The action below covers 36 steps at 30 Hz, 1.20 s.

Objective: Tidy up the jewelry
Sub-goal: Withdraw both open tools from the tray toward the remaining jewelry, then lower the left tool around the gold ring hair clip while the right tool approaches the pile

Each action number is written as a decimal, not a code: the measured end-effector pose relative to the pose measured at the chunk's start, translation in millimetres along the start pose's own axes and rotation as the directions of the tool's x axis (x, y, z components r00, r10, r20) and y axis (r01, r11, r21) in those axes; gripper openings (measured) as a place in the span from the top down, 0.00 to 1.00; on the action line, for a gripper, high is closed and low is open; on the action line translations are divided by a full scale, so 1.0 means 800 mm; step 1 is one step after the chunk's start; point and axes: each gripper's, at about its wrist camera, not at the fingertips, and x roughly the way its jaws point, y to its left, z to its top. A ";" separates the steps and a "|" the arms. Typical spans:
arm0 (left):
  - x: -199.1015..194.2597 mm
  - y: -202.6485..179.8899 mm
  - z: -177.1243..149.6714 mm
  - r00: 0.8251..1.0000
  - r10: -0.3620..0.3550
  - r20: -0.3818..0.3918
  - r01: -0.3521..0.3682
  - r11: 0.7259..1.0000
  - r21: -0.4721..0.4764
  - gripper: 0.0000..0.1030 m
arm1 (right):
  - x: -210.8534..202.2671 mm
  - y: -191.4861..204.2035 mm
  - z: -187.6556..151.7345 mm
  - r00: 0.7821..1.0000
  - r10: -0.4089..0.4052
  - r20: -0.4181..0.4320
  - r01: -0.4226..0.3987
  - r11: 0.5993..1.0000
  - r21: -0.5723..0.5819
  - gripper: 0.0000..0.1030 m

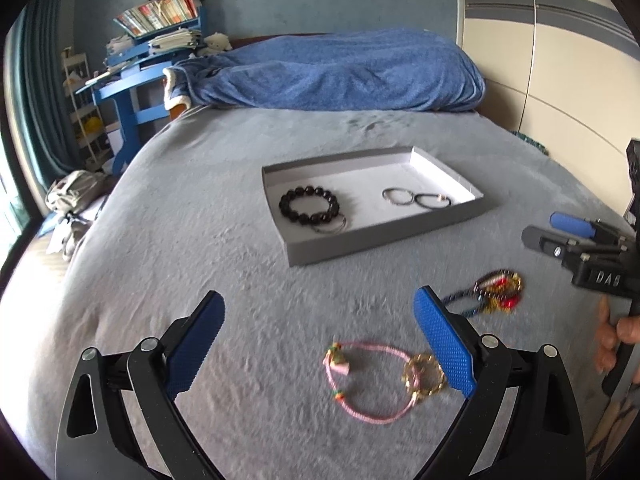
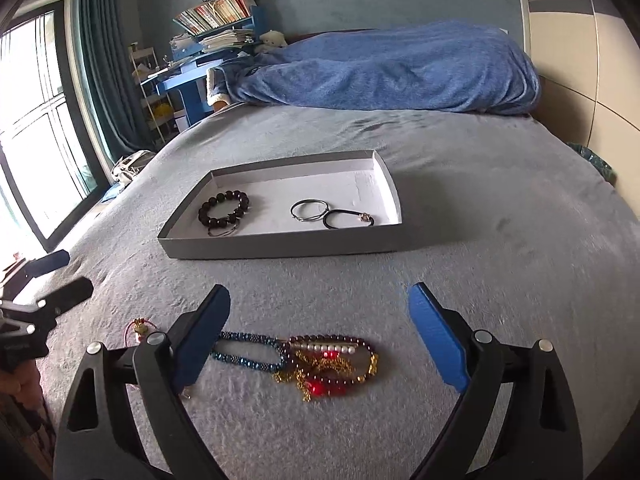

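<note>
A shallow grey tray (image 1: pixel 384 236) (image 2: pixel 280 246) lies on the grey bed cover. It holds a black bead bracelet (image 1: pixel 309 205) (image 2: pixel 223 208), a thin ring bangle (image 1: pixel 397 196) (image 2: pixel 308 210) and a black cord bracelet (image 1: pixel 434 200) (image 2: pixel 348 218). My left gripper (image 1: pixel 320 340) is open above a pink cord bracelet (image 1: pixel 360 384) and a gold chain (image 1: pixel 424 374), touching neither. My right gripper (image 2: pixel 320 332) is open over a tangle of a blue beaded bracelet (image 2: pixel 248 352), a dark red bead bracelet (image 2: pixel 340 360) and gold chain (image 2: pixel 316 376). That tangle (image 1: pixel 496 292) lies right of my left gripper.
A rumpled blue blanket (image 1: pixel 340 72) (image 2: pixel 392 72) covers the bed's far end. A blue desk with books (image 1: pixel 156 40) stands at the back left, a window (image 2: pixel 28 120) at the left, and a cream wardrobe (image 1: pixel 560 60) on the right. A hand (image 1: pixel 616 340) holds the right gripper.
</note>
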 end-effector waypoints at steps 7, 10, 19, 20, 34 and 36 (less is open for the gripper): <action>0.007 -0.010 -0.014 0.999 -0.024 -0.043 0.026 0.999 0.045 0.08 | -0.003 0.002 -0.013 0.999 -0.049 -0.019 0.049 0.999 -0.017 0.13; 0.020 -0.020 -0.022 0.993 -0.055 -0.105 0.063 0.995 0.077 0.10 | 0.000 0.000 -0.016 0.998 -0.053 -0.033 0.053 0.999 -0.007 0.13; 0.032 -0.025 -0.035 0.978 -0.104 -0.180 0.119 0.990 0.075 0.35 | 0.002 -0.012 -0.026 0.996 -0.063 -0.065 0.066 0.996 0.054 0.13; 0.031 -0.028 -0.036 0.976 -0.119 -0.180 0.135 0.988 0.081 0.35 | 0.001 -0.012 -0.027 0.996 -0.061 -0.069 0.065 0.996 0.059 0.13; 0.057 -0.089 -0.061 0.949 -0.145 -0.281 0.220 0.941 0.257 0.35 | 0.017 -0.018 -0.041 0.986 -0.086 -0.146 0.097 0.993 0.071 0.13; 0.064 -0.093 -0.063 0.943 -0.158 -0.294 0.236 0.938 0.252 0.39 | 0.023 -0.022 -0.044 0.983 -0.085 -0.166 0.100 0.991 0.084 0.13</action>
